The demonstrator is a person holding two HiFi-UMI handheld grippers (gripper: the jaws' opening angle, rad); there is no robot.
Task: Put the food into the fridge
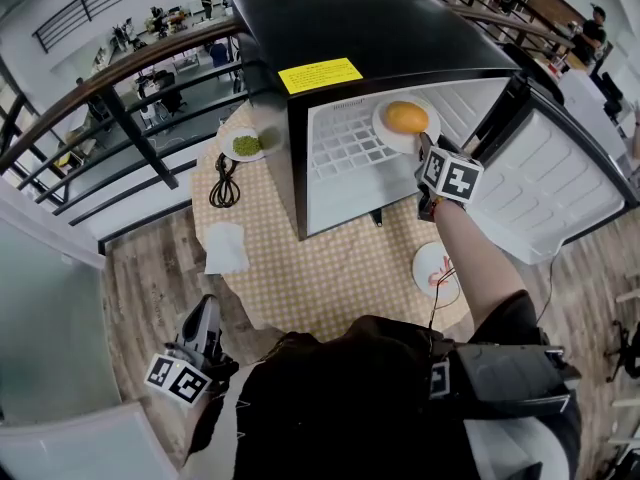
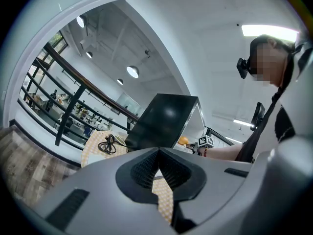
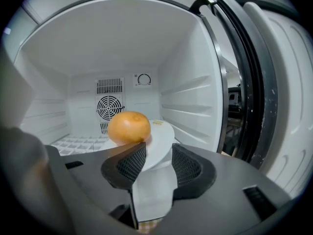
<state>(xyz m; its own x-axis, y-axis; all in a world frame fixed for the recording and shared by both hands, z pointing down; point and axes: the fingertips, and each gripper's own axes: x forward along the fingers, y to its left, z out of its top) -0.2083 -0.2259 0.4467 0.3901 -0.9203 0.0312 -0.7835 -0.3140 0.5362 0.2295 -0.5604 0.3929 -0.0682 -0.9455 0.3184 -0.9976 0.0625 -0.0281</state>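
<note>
**Orange on its plate sits inside the open fridge**

A black mini fridge [image 1: 370, 28] stands on a round table [image 1: 330, 288] covered with a yellow checked cloth. Its door [image 1: 560, 183] is swung wide to the person's right. Inside, on the white wire shelf [image 1: 345, 153], rests a white plate [image 1: 390, 140] carrying an orange [image 1: 406, 117], toward the compartment's right side.

The right gripper [image 3: 157, 150] reaches into the opening with its jaws spread. The plate's near rim lies between them, unpinched. The left gripper [image 2: 158, 152] hangs low at the person's left side, well clear of the table, jaws closed together on nothing.

Left of the fridge sit a small dish of green food [image 1: 247, 146] and a coiled black cable [image 1: 224, 186], with a white napkin [image 1: 226, 247] nearer the table edge. A plate with red markings [image 1: 437, 266] lies under the right forearm.
</note>
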